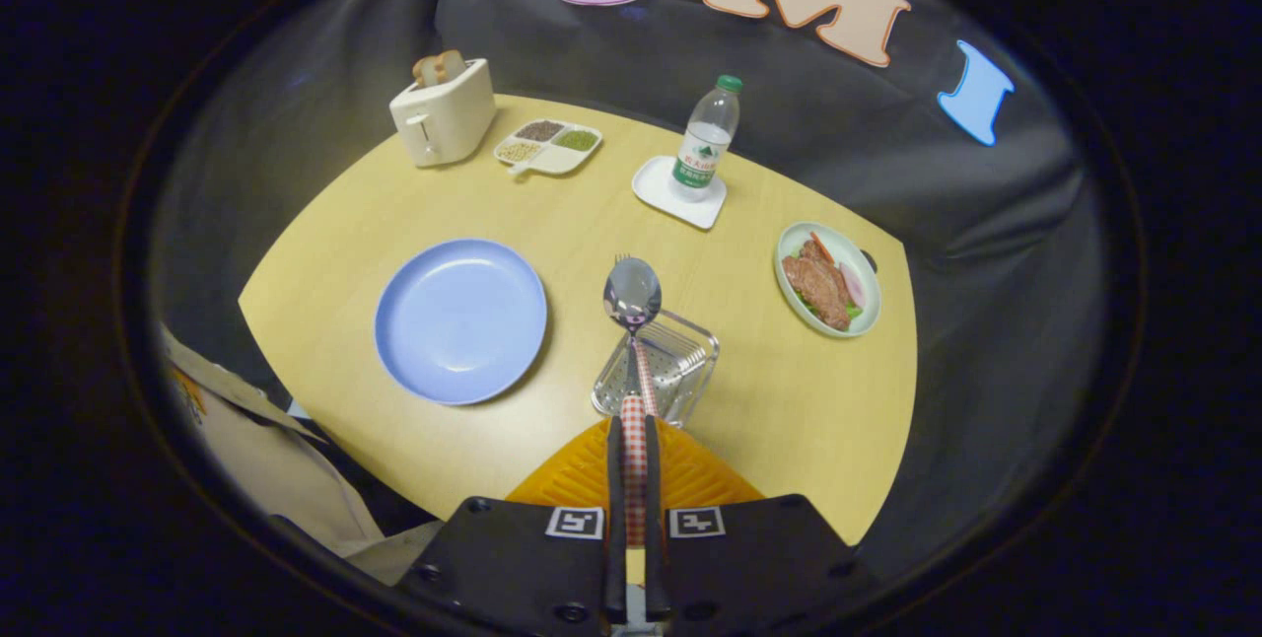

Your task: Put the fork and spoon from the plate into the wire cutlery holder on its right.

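Gripper (632, 440) at bottom centre of the frame, jaws nearly closed, both fingers (615, 479) pressing the red-and-white checked handle of the spoon (632, 294). Two square black-and-white marker tags sit on the gripper body; no readable writing on them. Spoon bowl stands upright above the wire cutlery holder (659, 368), handle running down over its near rim. Fork (622, 260) tines just peek out behind the spoon bowl; a second checked handle slants in the holder beside it.

Left of the holder, the blue plate (460, 319) lies bare on the wooden table (769, 400). Right of centre, a pale green dish (827, 278) holds meat slices and vegetables. Further back, a water bottle (707, 137) with a green cap and green label, print too small to read, stands on a white square coaster (663, 191). Upper left, a divided white tray (548, 146) carries grains and beans, next to a cream toaster (443, 110) with bread in its slots.
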Demonstrator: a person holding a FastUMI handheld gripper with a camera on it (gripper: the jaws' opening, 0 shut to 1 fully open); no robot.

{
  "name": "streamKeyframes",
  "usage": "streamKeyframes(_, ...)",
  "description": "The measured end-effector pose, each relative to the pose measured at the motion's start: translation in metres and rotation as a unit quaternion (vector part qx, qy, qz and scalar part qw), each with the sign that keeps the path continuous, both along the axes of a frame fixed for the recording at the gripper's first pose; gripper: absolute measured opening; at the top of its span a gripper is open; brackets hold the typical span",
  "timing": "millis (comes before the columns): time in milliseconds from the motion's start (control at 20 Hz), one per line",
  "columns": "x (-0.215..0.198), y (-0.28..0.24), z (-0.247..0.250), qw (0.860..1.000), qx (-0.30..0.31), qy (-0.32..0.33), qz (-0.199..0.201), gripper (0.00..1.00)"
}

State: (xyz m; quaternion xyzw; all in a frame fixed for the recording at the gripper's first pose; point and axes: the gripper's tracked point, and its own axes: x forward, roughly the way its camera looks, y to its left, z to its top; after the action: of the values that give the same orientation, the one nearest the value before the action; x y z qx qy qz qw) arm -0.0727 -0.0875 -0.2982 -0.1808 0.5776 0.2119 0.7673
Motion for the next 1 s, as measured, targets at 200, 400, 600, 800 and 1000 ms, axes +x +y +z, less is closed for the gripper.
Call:
streamKeyframes(200,-0.008,-0.021,-0.003,0.999,-0.016,0.031,0.021,0.1)
streamKeyframes(400,-0.014,-0.037,-0.01,0.996,-0.031,0.076,0.033,0.1)
streamKeyframes(600,-0.016,-0.038,-0.02,0.99,-0.039,0.129,0.044,0.1)
streamKeyframes(800,-0.015,-0.033,-0.028,0.982,-0.049,0.173,0.055,0.1)
streamKeyframes(1000,-0.014,-0.032,-0.039,0.973,-0.069,0.209,0.064,0.1)
